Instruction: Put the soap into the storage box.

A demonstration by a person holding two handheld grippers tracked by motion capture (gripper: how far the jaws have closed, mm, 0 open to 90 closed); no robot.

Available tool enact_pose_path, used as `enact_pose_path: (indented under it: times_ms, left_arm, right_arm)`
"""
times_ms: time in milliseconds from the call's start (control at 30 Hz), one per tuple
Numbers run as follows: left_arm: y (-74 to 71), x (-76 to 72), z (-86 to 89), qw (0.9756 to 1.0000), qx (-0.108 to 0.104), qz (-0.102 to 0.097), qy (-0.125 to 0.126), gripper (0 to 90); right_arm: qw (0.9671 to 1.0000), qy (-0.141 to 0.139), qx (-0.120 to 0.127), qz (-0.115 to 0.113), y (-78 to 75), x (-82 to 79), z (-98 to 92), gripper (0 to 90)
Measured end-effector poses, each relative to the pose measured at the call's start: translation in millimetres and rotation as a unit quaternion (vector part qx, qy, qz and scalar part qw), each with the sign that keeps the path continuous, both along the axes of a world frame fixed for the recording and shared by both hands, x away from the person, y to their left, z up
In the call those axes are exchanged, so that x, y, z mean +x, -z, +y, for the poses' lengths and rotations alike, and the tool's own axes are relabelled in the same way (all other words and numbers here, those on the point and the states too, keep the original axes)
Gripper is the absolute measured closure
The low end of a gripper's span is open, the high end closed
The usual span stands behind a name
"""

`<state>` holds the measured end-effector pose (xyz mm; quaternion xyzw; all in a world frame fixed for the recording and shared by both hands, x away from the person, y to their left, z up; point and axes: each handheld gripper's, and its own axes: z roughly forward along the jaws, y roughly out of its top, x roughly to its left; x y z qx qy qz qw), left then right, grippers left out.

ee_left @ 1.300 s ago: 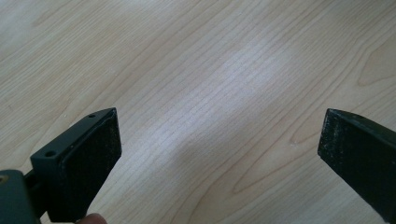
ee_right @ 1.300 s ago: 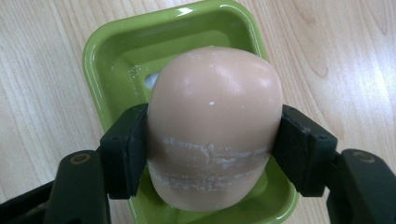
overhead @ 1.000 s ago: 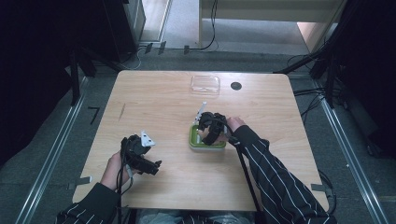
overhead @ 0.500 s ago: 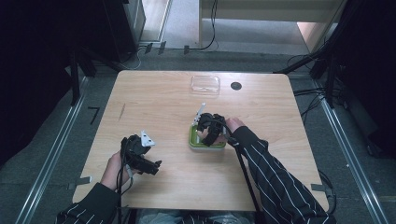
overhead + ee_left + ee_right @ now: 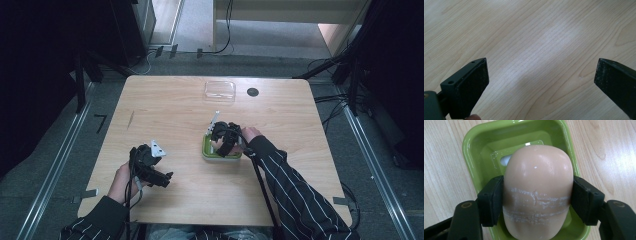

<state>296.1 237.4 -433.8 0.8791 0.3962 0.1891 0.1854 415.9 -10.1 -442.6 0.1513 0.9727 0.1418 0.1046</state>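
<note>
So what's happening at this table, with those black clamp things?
A person holds a two-jaw gripper in each hand. The right gripper is shut on a pinkish bar of soap, over a green dish on the wooden table. The left gripper is open with nothing between its jaws, above bare wood at the near left. A clear lid lies at the far edge, untouched.

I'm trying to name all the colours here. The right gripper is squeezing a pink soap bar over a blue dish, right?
Not quite: the dish is green, not blue. The right gripper view shows it clearly, and the high view shows the same green rim on the table. The rest holds: the right gripper is shut on the pink soap bar, just above that dish.
</note>
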Motion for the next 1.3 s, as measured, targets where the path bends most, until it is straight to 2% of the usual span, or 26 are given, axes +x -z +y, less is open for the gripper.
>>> enact_pose_path:
  times_ms: [400,700,933,1033,1200,1300]
  left_arm:
    - [0.1,0.3,-0.2,1.0,0.001,0.001,0.001,0.2]
    - [0.2,1.2,-0.6,1.0,0.002,0.001,0.001,0.2]
    - [1.3,3.8,0.6,1.0,0.003,0.001,-0.001,0.2]
    - [1.6,4.0,0.4,1.0,0.002,0.002,-0.001,0.2]
    - [0.5,3.6,-0.8,1.0,0.002,0.002,0.0,0.2]
    - [1.2,2.1,-2.0,1.0,0.003,0.003,0.003,0.2]
  right_arm:
    - [1.0,0.006,-0.002,0.002,1.5,0.7,-0.5,32.7]
    - [0.9999,0.013,0.005,0.001,-1.2,0.8,-1.1,29.4]
    - [0.9996,0.017,0.022,0.0,-7.5,2.5,-1.8,27.5]
    - [0.9992,0.025,0.031,0.002,-9.9,3.8,-2.7,23.9]
    - [0.9967,0.065,0.047,0.01,-15.1,4.0,-8.8,15.4]
    - [0.9958,0.074,0.052,0.013,-18.1,3.1,-13.4,13.6]
